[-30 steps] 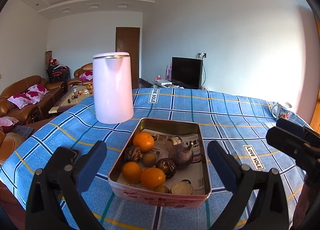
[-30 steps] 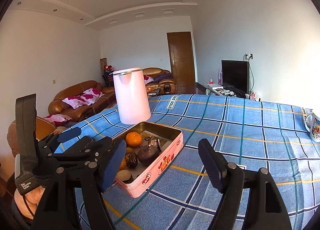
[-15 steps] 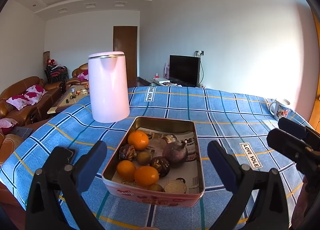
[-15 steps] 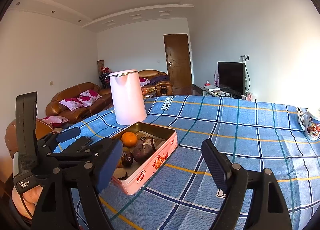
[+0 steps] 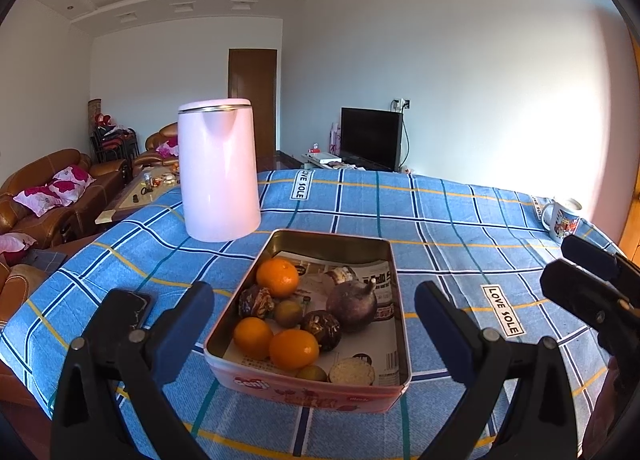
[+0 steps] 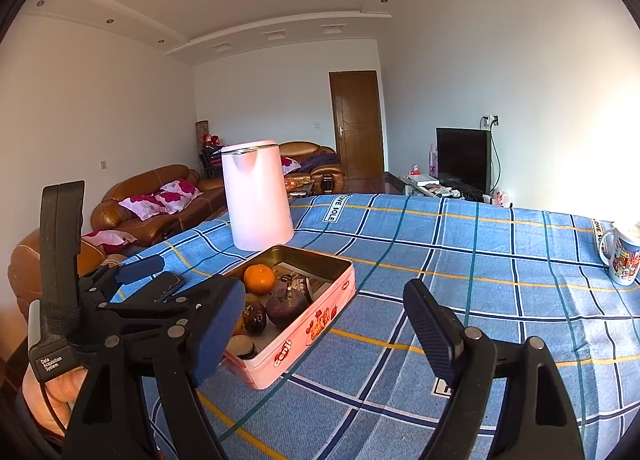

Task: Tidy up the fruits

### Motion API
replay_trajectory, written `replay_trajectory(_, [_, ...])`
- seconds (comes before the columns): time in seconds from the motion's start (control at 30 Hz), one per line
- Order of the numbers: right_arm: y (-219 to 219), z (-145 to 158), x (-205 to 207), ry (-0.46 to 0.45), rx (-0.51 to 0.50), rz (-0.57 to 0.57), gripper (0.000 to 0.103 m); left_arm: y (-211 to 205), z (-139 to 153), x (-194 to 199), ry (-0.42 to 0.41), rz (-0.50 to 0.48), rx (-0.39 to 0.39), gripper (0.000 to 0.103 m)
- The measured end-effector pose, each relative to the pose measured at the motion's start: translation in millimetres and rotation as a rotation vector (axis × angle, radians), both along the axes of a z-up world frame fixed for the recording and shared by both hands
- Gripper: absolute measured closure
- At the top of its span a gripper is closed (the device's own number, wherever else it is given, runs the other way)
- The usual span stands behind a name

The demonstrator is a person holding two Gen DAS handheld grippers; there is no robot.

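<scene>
A pink tin box (image 5: 304, 391) (image 6: 320, 320) lined with newspaper sits on the blue checked tablecloth. It holds three oranges (image 5: 277, 278), a large purple fruit (image 5: 351, 303) (image 6: 287, 306), dark wrinkled passion fruits (image 5: 321, 324) and small green-brown fruits (image 5: 288, 312). My left gripper (image 5: 314, 334) is open and empty, its fingers either side of the box's near end, above it. My right gripper (image 6: 324, 320) is open and empty, to the right of the box. The left gripper also shows in the right wrist view (image 6: 140, 292).
A tall pink kettle (image 5: 218, 169) (image 6: 256, 195) stands just behind the box. A black phone (image 5: 134, 306) lies left of the box. A printed mug (image 5: 562, 217) (image 6: 622, 256) stands at the far right table edge. Sofas and a coffee table lie beyond the left edge.
Both grippers have pulled back and risen slightly, so the box and kettle sit a little further off. Both stay open and empty. The fruits have not moved.
</scene>
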State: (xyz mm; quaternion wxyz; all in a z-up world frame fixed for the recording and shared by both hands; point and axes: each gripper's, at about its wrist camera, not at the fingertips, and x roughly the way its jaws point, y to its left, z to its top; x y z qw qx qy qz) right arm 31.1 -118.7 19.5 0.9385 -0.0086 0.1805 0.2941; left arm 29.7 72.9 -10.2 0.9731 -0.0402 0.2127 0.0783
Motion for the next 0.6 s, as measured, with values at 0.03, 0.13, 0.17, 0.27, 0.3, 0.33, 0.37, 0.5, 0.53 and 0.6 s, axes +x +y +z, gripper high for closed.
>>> replay_trajectory(0.03, [0.0,-0.2,-0.1,-0.001,0.0,-0.001,0.02,-0.4,-0.1,-0.2,-0.001,0.0,0.001,0.001])
replay_trajectory(0.13, [-0.6,-1.2,-0.1,-0.001,-0.003,-0.003,0.02,-1.2,-0.9,-0.6,-0.001,-0.002,0.003,0.001])
replay_trajectory(0.17, [-0.7,-1.9,0.1,0.001,-0.004,-0.004,0.02,-1.4,-1.3,-0.7,-0.001,-0.001,0.004,0.001])
replay_trajectory(0.27, [-0.8,-3.8,0.8,0.006,-0.006,-0.005,0.02,-1.9,-1.8,-0.6,0.001,0.001,0.007,0.0])
replay_trajectory(0.3, [-0.8,-4.6,1.0,0.009,-0.007,-0.006,0.02,-2.0,-2.1,-0.5,0.002,0.001,0.009,0.0])
replay_trajectory(0.33, [-0.9,-5.4,1.3,0.011,-0.008,-0.005,0.02,-2.9,-2.4,-0.1,0.004,0.0,0.013,0.0])
replay_trajectory(0.37, [-0.8,-6.4,1.7,0.013,-0.01,-0.004,0.02,-3.4,-3.1,0.2,0.007,0.002,0.016,0.0])
replay_trajectory(0.5, [-2.0,-8.9,2.6,0.019,-0.014,-0.006,0.02,-5.2,-3.3,-0.2,0.002,0.005,0.024,0.001])
replay_trajectory(0.53, [-3.0,-9.5,2.8,0.021,-0.015,-0.007,0.02,-5.3,-3.4,-0.2,0.003,0.003,0.023,0.001])
replay_trajectory(0.6, [-5.9,-10.9,3.8,0.025,-0.019,-0.011,0.02,-5.7,-3.4,-0.4,0.0,0.01,0.029,0.001])
